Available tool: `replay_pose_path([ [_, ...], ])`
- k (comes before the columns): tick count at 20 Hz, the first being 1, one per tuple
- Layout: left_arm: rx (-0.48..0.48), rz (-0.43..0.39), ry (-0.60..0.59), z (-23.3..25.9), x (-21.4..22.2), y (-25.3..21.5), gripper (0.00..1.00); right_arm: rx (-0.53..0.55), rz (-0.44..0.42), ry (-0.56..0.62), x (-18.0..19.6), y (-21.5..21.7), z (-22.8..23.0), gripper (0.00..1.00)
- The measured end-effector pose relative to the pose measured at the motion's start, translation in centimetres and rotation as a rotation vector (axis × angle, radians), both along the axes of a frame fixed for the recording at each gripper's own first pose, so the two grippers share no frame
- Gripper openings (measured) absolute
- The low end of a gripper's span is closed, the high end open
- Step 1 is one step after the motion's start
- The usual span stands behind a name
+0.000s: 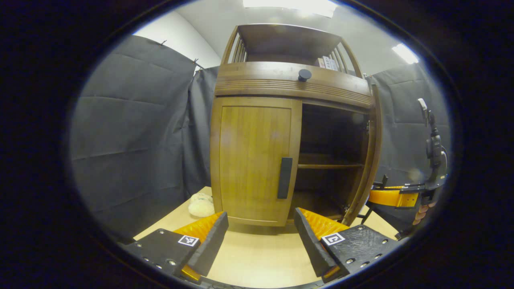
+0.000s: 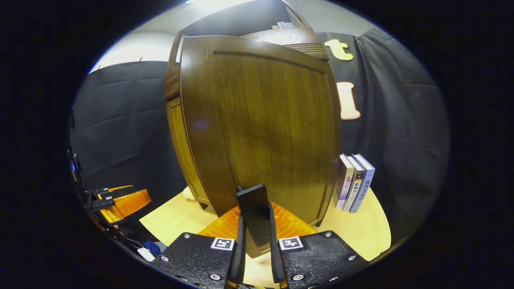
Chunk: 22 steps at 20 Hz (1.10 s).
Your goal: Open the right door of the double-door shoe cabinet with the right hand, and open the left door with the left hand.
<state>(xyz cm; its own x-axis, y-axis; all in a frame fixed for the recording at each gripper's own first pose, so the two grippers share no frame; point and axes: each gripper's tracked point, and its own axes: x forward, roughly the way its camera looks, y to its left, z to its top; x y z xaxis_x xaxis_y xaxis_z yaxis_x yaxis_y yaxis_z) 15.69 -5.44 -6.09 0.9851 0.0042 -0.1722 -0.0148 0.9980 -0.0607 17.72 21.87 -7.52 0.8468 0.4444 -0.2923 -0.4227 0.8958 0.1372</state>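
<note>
Nearest us in the right gripper view, our right gripper (image 2: pixel 255 237) has its jaws clamped on the black handle (image 2: pixel 254 212) of the right door (image 2: pixel 265 128), swung wide open, with books (image 2: pixel 355 182) just right of it. Our left gripper (image 1: pixel 261 237) hovers level, jaws wide apart, facing the closed left door (image 1: pixel 253 160) and its handle (image 1: pixel 285 178) of the shoe cabinet (image 1: pixel 289 82) on the table (image 1: pixel 257 257).

Bright ceiling panels (image 1: pixel 291 5) blow out at the top of both views. The cabinet's open interior (image 1: pixel 333 136) sits dark. Fisheye bending curves straight edges; focus stays sharp.
</note>
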Motion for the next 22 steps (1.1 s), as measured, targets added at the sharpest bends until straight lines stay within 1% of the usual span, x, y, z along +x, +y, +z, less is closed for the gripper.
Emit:
replay_pose_path([
  [2, 0.004, 0.016, -0.002, 0.0, -0.7, -0.6, 1.00, -0.001, 0.012, 0.001, -0.2, -0.4, 0.1, 0.27],
  [9, 0.002, 0.066, -0.005, -0.7, -3.9, -5.0, 1.00, -0.006, 0.047, -0.019, -0.6, -2.4, 0.4, 0.27],
  [13, -0.002, 0.083, -0.002, -1.1, -4.8, -7.3, 1.00, -0.006, 0.047, -0.033, -0.3, -3.4, 0.6, 0.23],
  [16, 0.009, 0.085, -0.009, -1.0, -5.0, -8.9, 1.00, -0.008, 0.023, -0.043, -0.1, -4.6, 0.6, 0.20],
  [19, 0.020, 0.075, -0.013, -1.2, -4.9, -10.5, 1.00, 0.000, -0.023, -0.056, 0.5, -6.0, 0.8, 0.16],
  [20, 0.022, 0.071, -0.013, -1.2, -4.9, -11.1, 1.00, 0.004, -0.038, -0.054, 0.7, -6.4, 0.7, 0.12],
  [21, 0.023, 0.066, -0.012, -1.2, -4.8, -11.6, 1.00, 0.010, -0.054, -0.050, 1.0, -6.8, 0.7, 0.13],
  [22, 0.025, 0.063, -0.012, -1.2, -4.8, -12.1, 1.00, 0.016, -0.075, -0.047, 1.2, -7.3, 0.7, 0.11],
])
